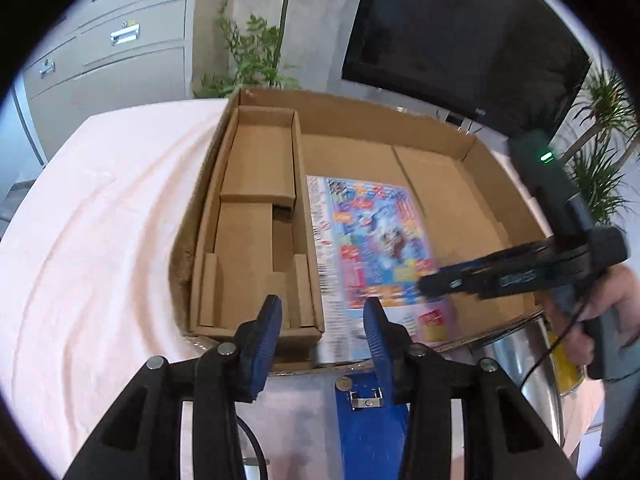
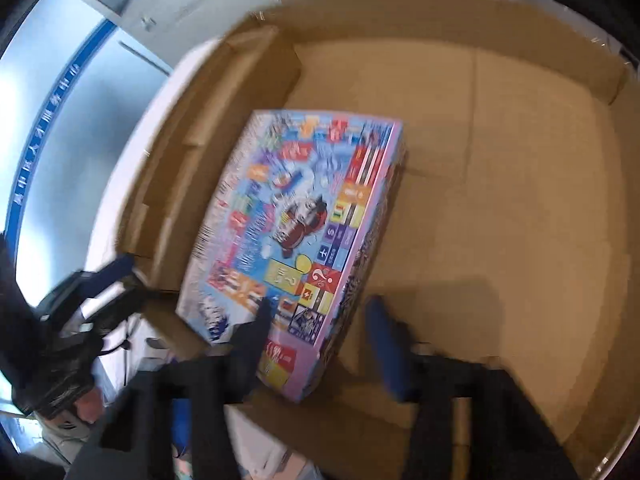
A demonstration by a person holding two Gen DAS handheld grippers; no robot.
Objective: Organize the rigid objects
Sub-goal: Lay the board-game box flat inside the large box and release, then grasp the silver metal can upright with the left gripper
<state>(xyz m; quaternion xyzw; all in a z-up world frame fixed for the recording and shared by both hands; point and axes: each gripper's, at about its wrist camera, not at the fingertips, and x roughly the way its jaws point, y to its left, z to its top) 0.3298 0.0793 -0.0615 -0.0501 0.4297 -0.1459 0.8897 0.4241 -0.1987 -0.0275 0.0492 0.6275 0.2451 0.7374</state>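
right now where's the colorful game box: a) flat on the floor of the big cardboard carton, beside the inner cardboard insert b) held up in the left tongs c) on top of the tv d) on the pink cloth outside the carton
a: the colorful game box lies on the floor of the big cardboard carton, next to the inner cardboard insert, with both tongs open and holding nothing.

Office or meeting room: grey filing cabinets [image 1: 108, 52] with metal drawer handles, large dark wall screen [image 1: 464, 36], potted green plants [image 1: 256, 56], worktop under a pale pink cloth [image 1: 100, 208], glass partition with blue lettered band [image 2: 44, 120].
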